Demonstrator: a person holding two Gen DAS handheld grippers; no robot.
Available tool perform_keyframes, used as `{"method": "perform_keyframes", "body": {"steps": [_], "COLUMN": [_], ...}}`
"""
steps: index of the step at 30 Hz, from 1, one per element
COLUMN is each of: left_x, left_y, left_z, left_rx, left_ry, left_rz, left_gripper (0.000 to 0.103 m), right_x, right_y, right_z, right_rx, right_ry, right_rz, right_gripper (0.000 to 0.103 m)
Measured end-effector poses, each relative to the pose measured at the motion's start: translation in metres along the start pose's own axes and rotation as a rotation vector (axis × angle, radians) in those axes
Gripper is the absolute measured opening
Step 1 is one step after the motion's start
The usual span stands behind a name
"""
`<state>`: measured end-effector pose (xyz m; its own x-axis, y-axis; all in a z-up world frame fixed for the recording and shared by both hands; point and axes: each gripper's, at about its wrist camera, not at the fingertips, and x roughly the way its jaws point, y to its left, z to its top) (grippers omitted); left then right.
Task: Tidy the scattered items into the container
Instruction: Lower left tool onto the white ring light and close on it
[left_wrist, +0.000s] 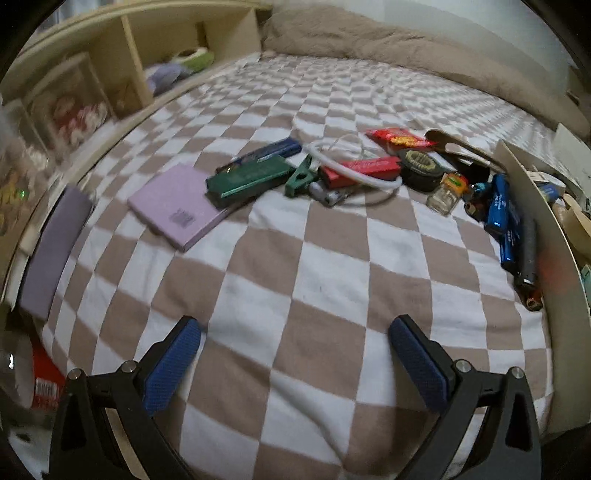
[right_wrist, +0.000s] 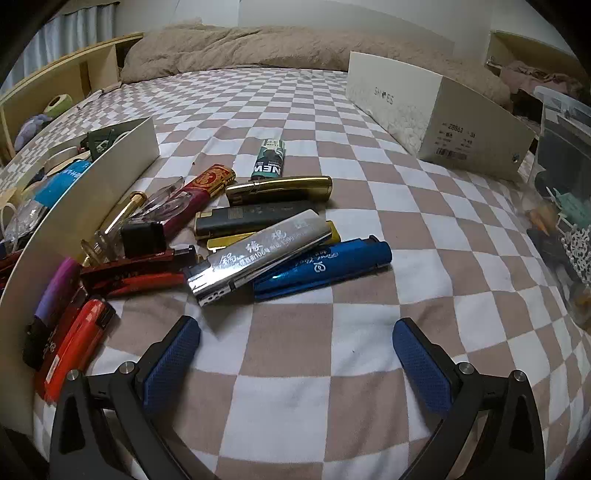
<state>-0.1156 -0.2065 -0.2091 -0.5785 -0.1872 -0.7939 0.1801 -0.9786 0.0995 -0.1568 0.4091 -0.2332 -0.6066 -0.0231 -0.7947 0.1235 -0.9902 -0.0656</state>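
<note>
In the left wrist view, scattered items lie on the checkered bed cover: a purple flat box (left_wrist: 173, 210), a green box (left_wrist: 251, 179), a red lighter (left_wrist: 360, 170), a white cable loop (left_wrist: 354, 168), a black round tin (left_wrist: 421, 166) and a small glass jar (left_wrist: 445, 194). The cream container (left_wrist: 546, 236) stands at the right edge. My left gripper (left_wrist: 295, 325) is open and holds nothing, well short of the items. In the right wrist view, the container wall (right_wrist: 85, 199) is at the left, with a silver lighter (right_wrist: 258, 254), a blue lighter (right_wrist: 325, 267) and a gold lighter (right_wrist: 280, 188) beside it. My right gripper (right_wrist: 295, 325) is open just in front of them.
A wooden shelf (left_wrist: 129, 66) runs along the bed's left side. A white shoe box (right_wrist: 424, 110) lies at the back right, and a clear bag of trinkets (right_wrist: 565, 221) sits at the right edge. A beige duvet (right_wrist: 258, 48) is bunched at the far end.
</note>
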Motion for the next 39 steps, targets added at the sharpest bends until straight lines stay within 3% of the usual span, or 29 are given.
{"method": "perform_keyframes", "body": {"steps": [9,14,18,25,29,35,39], "left_x": [0.004,0.003,0.013,0.039,0.055,0.061,0.068], "left_y": [-0.009,-0.041,-0.063,-0.080,-0.073,-0.057,-0.052], "left_z": [0.025,0.049,0.067,0.090,0.099,0.110,0.114], "left_rx": [0.059,0.226,0.387,0.519,0.522,0.487,0.441], "left_ry": [-0.062,-0.115,-0.140,-0.099,-0.070,-0.052,-0.027], "left_rz": [-0.056,-0.043,0.034,0.033,0.037,-0.020,-0.080], "left_gripper": [0.103,0.103,0.103,0.103,0.103,0.103,0.094], "right_x": [0.003,0.003,0.004,0.004,0.003,0.003,0.003], "right_y": [-0.006,-0.005,-0.005,-0.005,-0.005,-0.005,-0.006], "right_z": [-0.004,-0.005,-0.005,-0.005,-0.005,-0.004,-0.004], "right_rx": [0.021,0.018,0.016,0.018,0.018,0.020,0.020], "right_ry": [-0.041,-0.053,-0.054,-0.055,-0.057,-0.056,-0.056], "right_rz": [0.030,0.028,0.027,0.029,0.030,0.034,0.034], "right_gripper": [0.103,0.103,0.103,0.103,0.103,0.103,0.103]}}
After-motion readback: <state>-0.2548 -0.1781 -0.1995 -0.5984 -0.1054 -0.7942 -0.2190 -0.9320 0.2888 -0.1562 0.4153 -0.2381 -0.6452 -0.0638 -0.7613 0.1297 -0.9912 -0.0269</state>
